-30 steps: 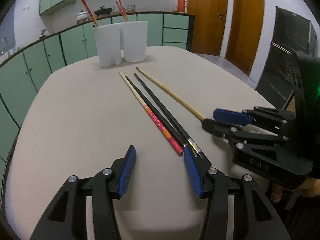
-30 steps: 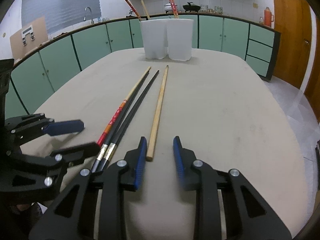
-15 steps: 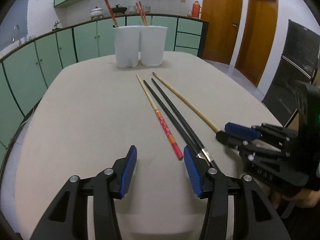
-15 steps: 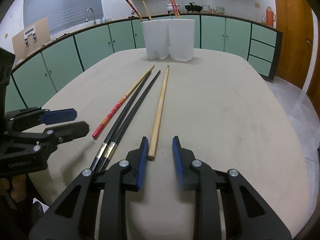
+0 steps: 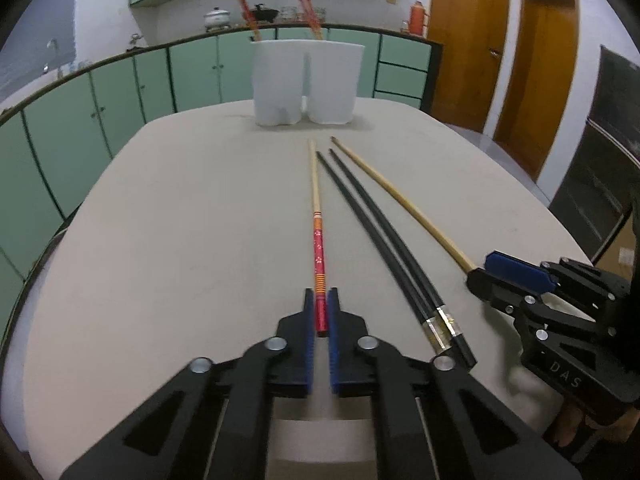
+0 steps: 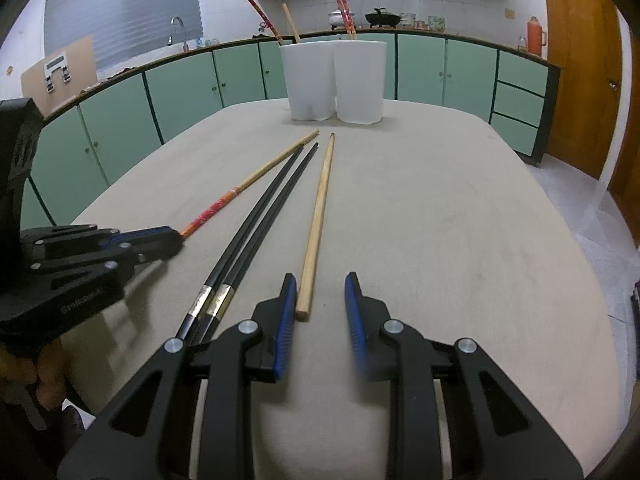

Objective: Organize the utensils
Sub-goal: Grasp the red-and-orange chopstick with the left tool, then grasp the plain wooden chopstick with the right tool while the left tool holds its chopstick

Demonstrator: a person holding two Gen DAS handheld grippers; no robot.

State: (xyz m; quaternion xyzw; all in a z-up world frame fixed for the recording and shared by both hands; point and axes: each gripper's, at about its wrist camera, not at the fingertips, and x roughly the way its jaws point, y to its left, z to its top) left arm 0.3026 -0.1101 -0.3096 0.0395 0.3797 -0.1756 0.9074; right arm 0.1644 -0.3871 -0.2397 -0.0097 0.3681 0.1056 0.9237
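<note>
Several chopsticks lie side by side on the beige table [image 5: 160, 240]. My left gripper [image 5: 320, 300] is shut on the near end of the red patterned chopstick [image 5: 318, 240], which still rests on the table. Two black chopsticks [image 5: 384, 232] lie just right of it, then a plain wooden chopstick [image 5: 400, 200]. My right gripper [image 6: 320, 292] is open, and the wooden chopstick's near end [image 6: 306, 300] lies between its fingers, close to the left one. The red chopstick [image 6: 224, 204] and the left gripper [image 6: 176, 240] show in the right wrist view.
Two white holder cups [image 5: 306, 82] stand at the table's far end with several chopsticks sticking out; they also show in the right wrist view [image 6: 334, 80]. Green cabinets ring the room. Wooden doors [image 5: 508, 60] are at the right.
My left gripper has swung over the red chopstick's end and shut on it. My right gripper has stayed open at the wooden chopstick's end and widened a little.
</note>
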